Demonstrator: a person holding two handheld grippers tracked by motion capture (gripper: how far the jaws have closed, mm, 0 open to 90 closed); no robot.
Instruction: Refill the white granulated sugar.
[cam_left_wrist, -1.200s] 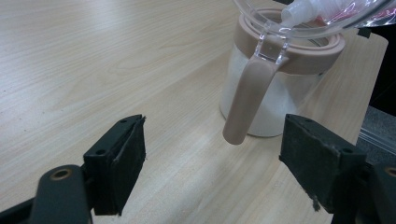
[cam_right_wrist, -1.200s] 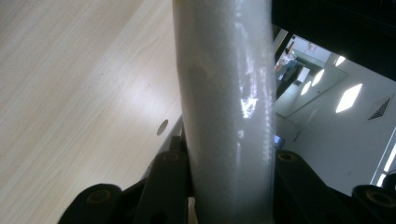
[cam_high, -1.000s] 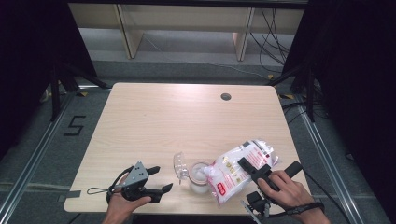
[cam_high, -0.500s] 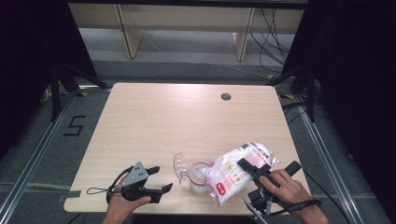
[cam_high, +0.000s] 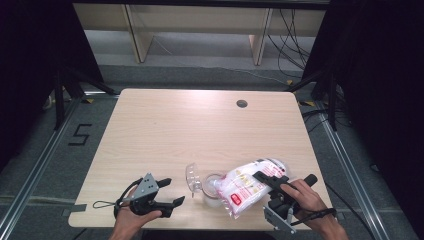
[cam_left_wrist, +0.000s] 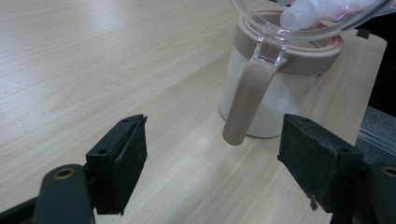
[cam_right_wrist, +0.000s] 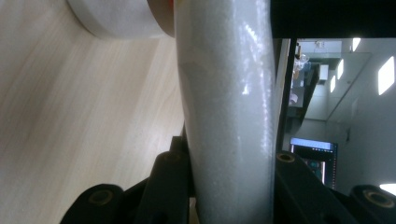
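While the right claw (cam_high: 272, 181) grips the tilted bag (cam_high: 246, 189), keep its spout over the jar (cam_high: 212, 190); the left claw (cam_high: 169, 191) rests open, ready to steady it.

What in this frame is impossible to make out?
- Print on the bag: too small in the high view.
- Jar fill level: bag spout and open lid cover the mouth in the left gripper view.
- Right gripper pads: hidden behind the bag in the right gripper view.
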